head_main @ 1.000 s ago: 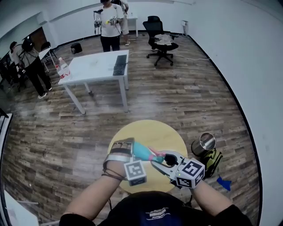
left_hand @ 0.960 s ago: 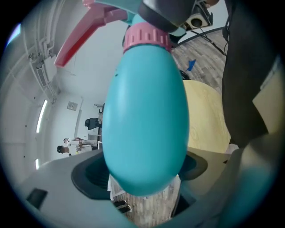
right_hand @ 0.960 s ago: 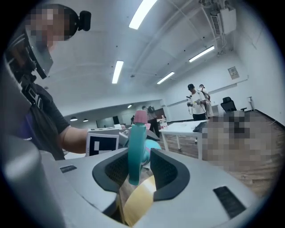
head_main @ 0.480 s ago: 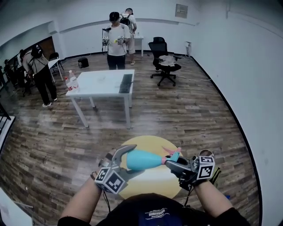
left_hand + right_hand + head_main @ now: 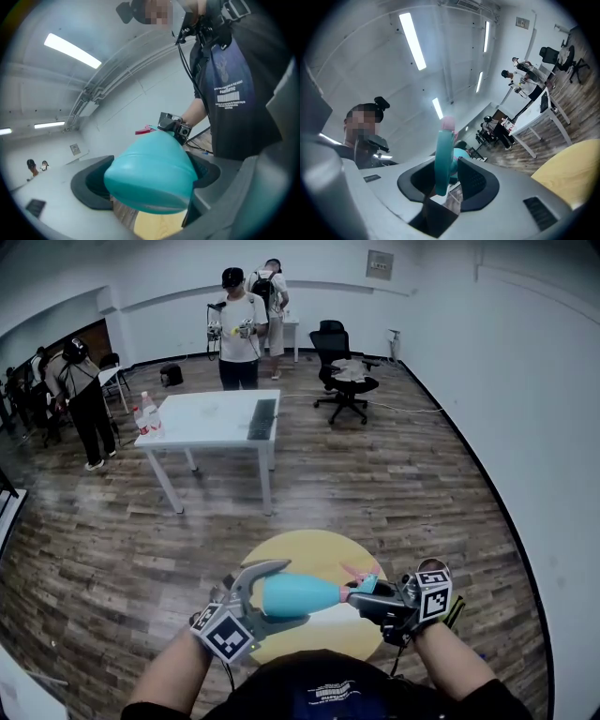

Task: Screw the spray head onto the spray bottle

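Note:
A teal spray bottle (image 5: 302,594) hangs level above the round yellow table (image 5: 314,551), neck pointing right. My left gripper (image 5: 275,594) is shut on its wide body, with one finger above it and one below. In the left gripper view the bottle's base (image 5: 150,176) fills the gap between the dark pads. At the neck sits the teal spray head with its pink trigger (image 5: 362,578). My right gripper (image 5: 364,596) is shut on that head. The right gripper view shows the thin teal head (image 5: 443,154) clamped between the pads, with the bottle (image 5: 460,156) behind it.
A white table (image 5: 211,418) with a keyboard and water bottles stands further back, with a black office chair (image 5: 342,362) beyond it. One person (image 5: 239,329) stands behind the table, others (image 5: 80,390) at the left wall. A yellow-black object (image 5: 454,613) lies on the floor beside the round table.
The bottle has swung from a tilt to lying level. My left gripper has rolled, so its marker cube sits lower left. The right gripper has moved right with the spray head.

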### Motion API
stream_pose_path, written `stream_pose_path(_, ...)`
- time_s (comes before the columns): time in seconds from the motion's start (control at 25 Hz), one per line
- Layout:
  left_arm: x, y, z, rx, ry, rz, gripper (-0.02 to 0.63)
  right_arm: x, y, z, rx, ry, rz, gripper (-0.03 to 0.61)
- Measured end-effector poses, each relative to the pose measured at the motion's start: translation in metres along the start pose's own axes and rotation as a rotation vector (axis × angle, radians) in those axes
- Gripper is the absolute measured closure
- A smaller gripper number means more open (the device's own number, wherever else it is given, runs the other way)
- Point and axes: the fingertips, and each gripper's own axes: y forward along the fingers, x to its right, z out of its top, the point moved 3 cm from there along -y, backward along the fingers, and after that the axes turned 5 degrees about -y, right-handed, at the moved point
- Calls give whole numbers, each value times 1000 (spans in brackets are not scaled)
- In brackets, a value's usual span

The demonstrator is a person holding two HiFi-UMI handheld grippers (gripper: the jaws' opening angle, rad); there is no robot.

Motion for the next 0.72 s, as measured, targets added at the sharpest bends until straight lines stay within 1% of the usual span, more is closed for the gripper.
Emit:
stream_pose_path(0.04, 0, -1, 1, -10, 42, 1, 123, 0, 0, -1, -11, 12, 4, 434)
stream_pose_path(0.12, 0, -2, 2, -40, 152, 16, 124, 3, 1, -4, -20, 57, 10, 434)
stream_pose_path(0.28, 0, -2, 6, -109, 443, 111, 126, 15, -1, -11, 14, 187, 16, 434)
stream_pose_path(0.32, 0, -2, 7, -119, 476, 122, 126, 16, -2, -12, 28, 213, 25, 434)
stream_pose_path(0.36, -1, -2, 7, -120, 458, 118, 126, 16, -2, -11, 39, 223, 29, 434)
stream_pose_path(0.4, -4, -2, 5, -113, 386, 100, 126, 16, 0, -9, 46, 207, 18, 434)
stream_pose_path(0.44, -8, -1, 0, -99, 274, 72, 124, 15, 2, -6, 46, 159, -12, 436)
stream_pose_path(0.52, -14, 0, -13, -58, 15, -4, 123, 13, 7, 2, 15, -10, -108, 433)
stream_pose_path(0.56, -14, 2, -17, -31, -106, -46, 123, 10, 10, 5, -17, -99, -154, 433)
stream_pose_path(0.6, -13, 3, -20, -1, -209, -86, 121, 7, 12, 6, -57, -172, -185, 424)
stream_pose_path(0.64, -10, 5, -22, 23, -285, -117, 121, 4, 13, 6, -98, -219, -199, 400)
stream_pose_path(0.68, -7, 5, -22, 36, -330, -139, 121, 1, 14, 4, -134, -240, -198, 395)
stream_pose_path(0.72, -4, 6, -22, 40, -350, -153, 121, -2, 14, 2, -163, -243, -188, 376)
